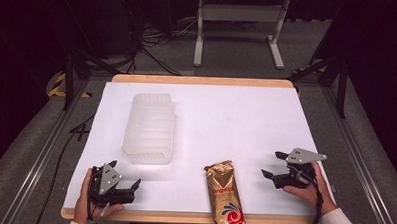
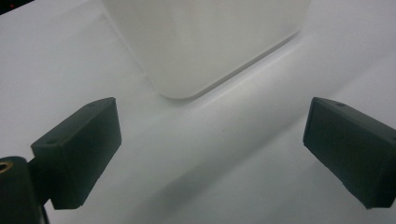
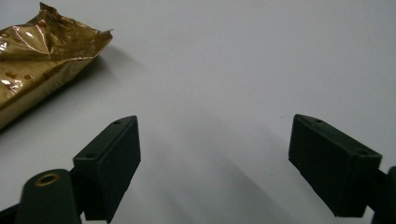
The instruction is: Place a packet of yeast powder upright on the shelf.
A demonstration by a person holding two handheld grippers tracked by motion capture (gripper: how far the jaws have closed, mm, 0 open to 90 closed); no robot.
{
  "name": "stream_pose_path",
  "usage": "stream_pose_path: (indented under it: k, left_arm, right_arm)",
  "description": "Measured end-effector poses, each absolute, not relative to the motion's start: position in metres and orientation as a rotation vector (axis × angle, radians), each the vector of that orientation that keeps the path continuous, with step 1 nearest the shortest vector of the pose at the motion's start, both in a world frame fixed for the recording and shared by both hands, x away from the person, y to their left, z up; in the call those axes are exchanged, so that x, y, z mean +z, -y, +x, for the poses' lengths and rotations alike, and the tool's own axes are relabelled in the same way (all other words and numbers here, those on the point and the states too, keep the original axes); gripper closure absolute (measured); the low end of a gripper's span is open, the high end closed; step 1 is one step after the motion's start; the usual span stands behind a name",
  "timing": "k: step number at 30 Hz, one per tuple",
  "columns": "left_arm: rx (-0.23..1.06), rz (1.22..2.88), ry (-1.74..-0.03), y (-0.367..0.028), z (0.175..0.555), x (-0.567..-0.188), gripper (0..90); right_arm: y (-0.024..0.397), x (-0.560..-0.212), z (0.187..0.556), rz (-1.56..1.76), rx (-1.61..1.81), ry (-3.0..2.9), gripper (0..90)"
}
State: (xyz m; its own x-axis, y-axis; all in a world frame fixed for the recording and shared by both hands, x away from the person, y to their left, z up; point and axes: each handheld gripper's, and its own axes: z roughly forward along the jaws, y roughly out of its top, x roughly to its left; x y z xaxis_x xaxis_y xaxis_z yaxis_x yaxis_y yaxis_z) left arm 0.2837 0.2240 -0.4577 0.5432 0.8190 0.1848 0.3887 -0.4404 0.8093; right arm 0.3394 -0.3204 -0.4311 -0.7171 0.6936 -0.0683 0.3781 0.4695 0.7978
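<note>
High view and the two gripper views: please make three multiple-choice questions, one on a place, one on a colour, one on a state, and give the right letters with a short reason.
1. Where does the plastic box stand?
A. on the left half of the table
B. at the table's right edge
C. on the floor

2. What colour is the coffee bag?
A. blue
B. gold
C. green

3. How are the jaws of the right gripper?
A. shut on the bag
B. shut on nothing
C. open with nothing between them

Answers: 1 A, the box sits left of centre in the high view. 2 B, its foil shines gold. 3 C, bare white table shows between the spread jaws.
</note>
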Motion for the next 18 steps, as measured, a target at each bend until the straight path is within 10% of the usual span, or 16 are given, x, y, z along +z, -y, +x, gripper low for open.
stream_pose_path:
  k: [18]
  left_arm:
    - [0.751, 2.048, -0.972, -0.223, 0.284, -0.458, 5.1]
  right_arm:
    - [0.255, -0.424, 0.362, 0.870, 1.185, -2.545, 14.0]
